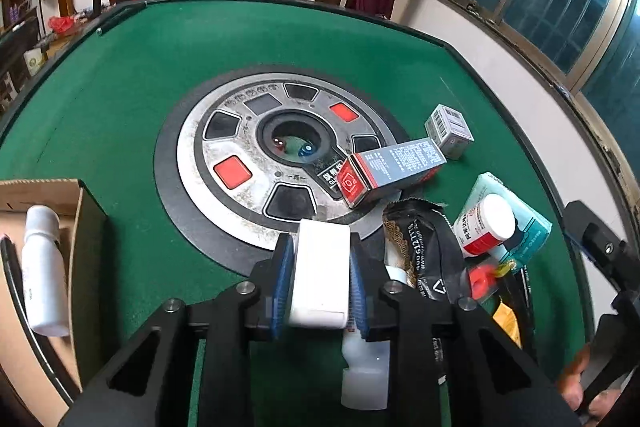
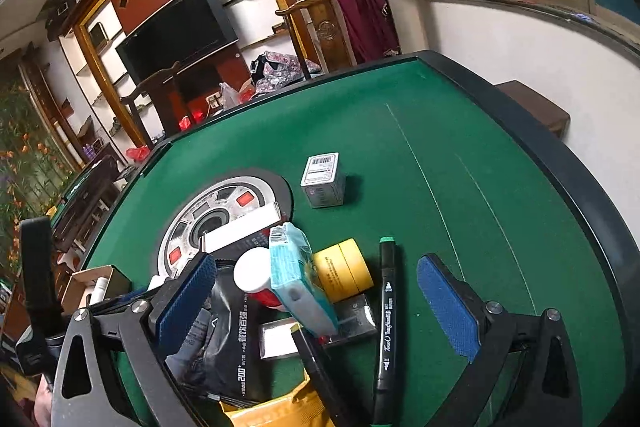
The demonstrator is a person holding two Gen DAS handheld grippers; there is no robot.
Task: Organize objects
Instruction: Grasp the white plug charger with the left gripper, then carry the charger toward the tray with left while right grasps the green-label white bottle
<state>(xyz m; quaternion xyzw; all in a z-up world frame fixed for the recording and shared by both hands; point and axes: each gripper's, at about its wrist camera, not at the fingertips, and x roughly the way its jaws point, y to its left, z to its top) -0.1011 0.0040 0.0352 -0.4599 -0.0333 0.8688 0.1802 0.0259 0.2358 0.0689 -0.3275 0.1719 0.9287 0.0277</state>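
Observation:
My left gripper [image 1: 320, 263] is shut on a white box [image 1: 320, 267], its blue pads pressing both sides just above the green felt. A white bottle [image 1: 366, 367] lies under it. To its right is a pile: a grey and red carton [image 1: 394, 167], a black pouch [image 1: 420, 251], a red-labelled bottle with a white cap [image 1: 486, 223] and a teal packet [image 1: 528, 227]. My right gripper [image 2: 316, 303] stands open over the same pile, its pads touching nothing. Below it lie the teal packet [image 2: 296, 279], a yellow roll [image 2: 346, 269], a black marker [image 2: 386, 311] and the black pouch [image 2: 224, 347].
A cardboard box [image 1: 76, 227] at the left holds a white bottle [image 1: 42, 267]. A round dice panel [image 1: 256, 155] fills the table's middle. A small barcoded box [image 2: 323, 179] stands apart on the felt. A yellow pouch [image 2: 272, 411] lies at the near edge. A raised rim [image 2: 560, 155] borders the table.

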